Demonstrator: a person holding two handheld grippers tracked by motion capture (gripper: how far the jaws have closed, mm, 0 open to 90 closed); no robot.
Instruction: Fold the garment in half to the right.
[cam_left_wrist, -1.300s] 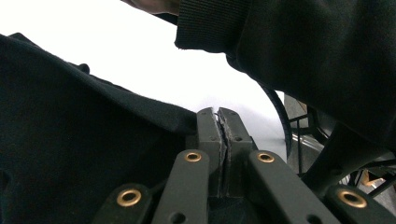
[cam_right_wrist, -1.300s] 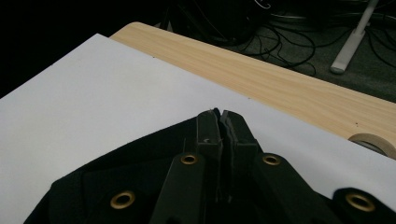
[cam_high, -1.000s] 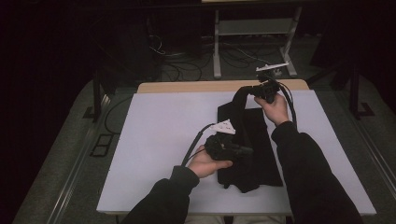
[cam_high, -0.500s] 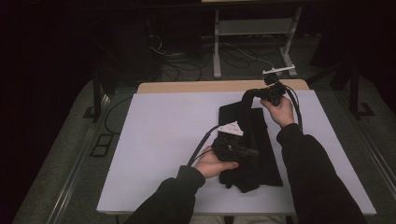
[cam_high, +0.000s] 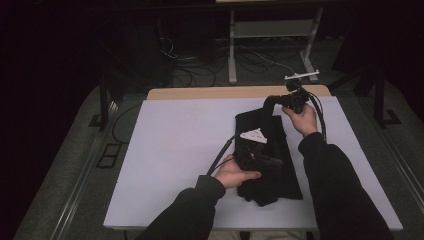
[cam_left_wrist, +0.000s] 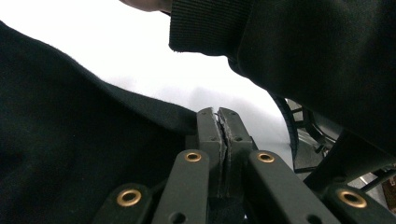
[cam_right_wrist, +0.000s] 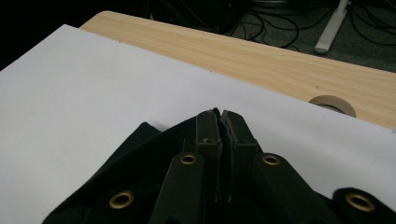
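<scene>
Black cloth (cam_high: 270, 165) in both grippers

The cloth (cam_high: 270, 160) lies on the white sheet (cam_high: 175, 150), right of its middle. The left gripper's (cam_high: 272, 161) fingertips sit over the cloth's middle — the fold spreads left of them in the left gripper view. The right gripper's (cam_high: 270, 102) fingertips pinch its far edge; beyond them runs the wooden table edge (cam_right_wrist: 261, 51) — a tape roll (cam_right_wrist: 332, 104) sits there, to their right.
</scene>
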